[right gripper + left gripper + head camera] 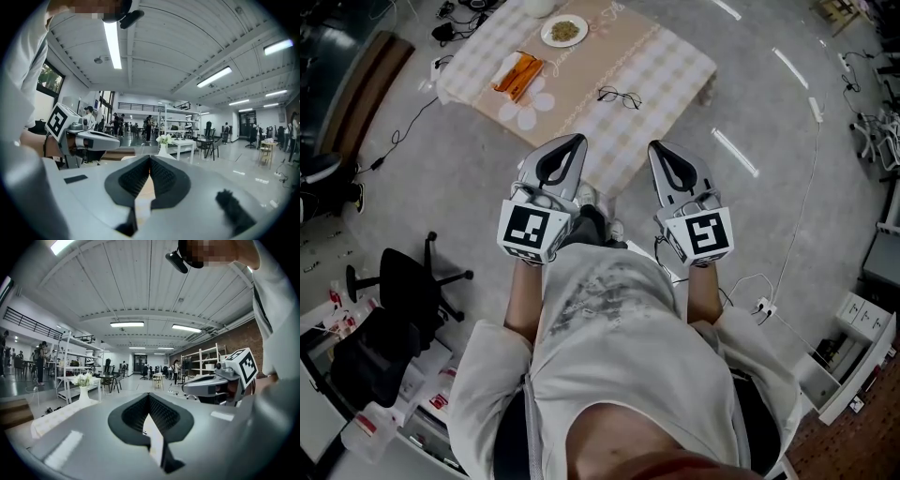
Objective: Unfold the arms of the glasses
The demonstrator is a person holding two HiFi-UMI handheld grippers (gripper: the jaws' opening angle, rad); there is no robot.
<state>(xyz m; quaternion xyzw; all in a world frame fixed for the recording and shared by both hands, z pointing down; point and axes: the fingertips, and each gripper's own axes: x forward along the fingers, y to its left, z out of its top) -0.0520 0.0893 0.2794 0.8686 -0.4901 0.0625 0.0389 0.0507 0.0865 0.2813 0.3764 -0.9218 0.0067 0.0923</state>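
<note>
Head view, looking steeply down: a person stands on a grey floor (769, 141) w/ a tool in each hand, both pointing fwd at a low surface (675, 56) covered by a checked cloth. The left gripper (578, 141) has its fingers (136, 413) pressed together, nothing btwn them; the right gripper (653, 146) is the same, fingers (161, 176) closed on nothing. The glasses (620, 97) lie flat on the cloth ahead of both sets of fingertips, roughly btwn the two lines they point along, a bit nearer the right pair, touched by neither. Too small to tell how the arms are set. Only bare cloth, the surface's near edge and a strip of floor sit btwn fingertips and glasses. Further ahead and to the left of the fingers: an orange packet (518, 74), and beyond it a white plate (564, 30) w/ food. Behind and left of the fingers, a black office chair (408, 281). A white vase w/ flowers (84, 390) stands left of the left fingers in the left gripper view.
</note>
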